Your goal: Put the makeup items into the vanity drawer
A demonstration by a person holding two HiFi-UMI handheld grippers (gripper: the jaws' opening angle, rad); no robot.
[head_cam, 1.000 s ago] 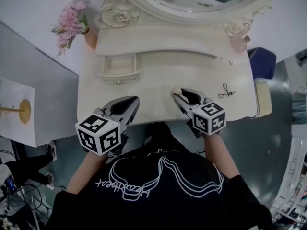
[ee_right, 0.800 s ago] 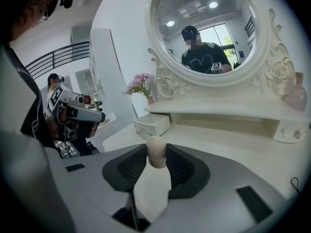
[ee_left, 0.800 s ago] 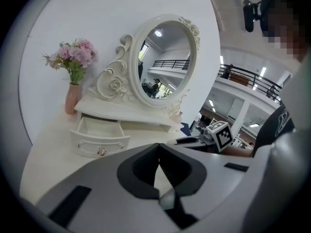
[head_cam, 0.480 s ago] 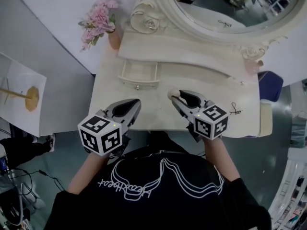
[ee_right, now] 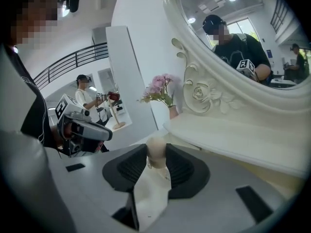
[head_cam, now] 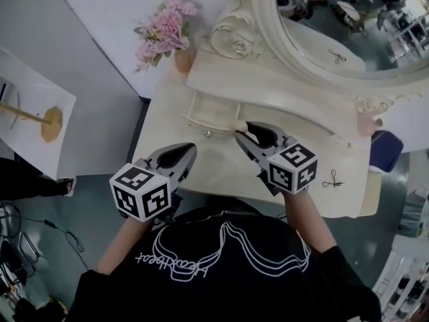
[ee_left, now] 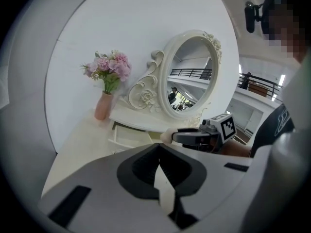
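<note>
The cream tube [ee_right: 154, 181], with a rounded beige cap, sat clamped between the jaws of the right gripper [head_cam: 249, 131], cap end pointing past the fingertips. In the head view that cap hung above the bench [head_cam: 221, 173], just beside the open drawer [head_cam: 209, 110], which lay at 11 o'clock from it. The step in hand looked like the carry to the drawer, with the drop not yet made. The next move would call for bringing the cap over the drawer's opening, tipping the tube below the rim, and only then parting the jaws, so it did not catch on the drawer front or roll onto the bench.

The drawer stood pulled out under the mirror [head_cam: 348, 39]. Its pale inside showed nothing I could make out.

The left gripper [head_cam: 188, 151], at 8 o'clock from the right one, was clenched tight on nothing and kept off the bench.

A small black wiry thing [head_cam: 333, 180] lay on the bench at 4 o'clock from the tube, well apart and too small to name. A vase of pink flowers [head_cam: 167, 32] stood at 11 o'clock from the drawer.
</note>
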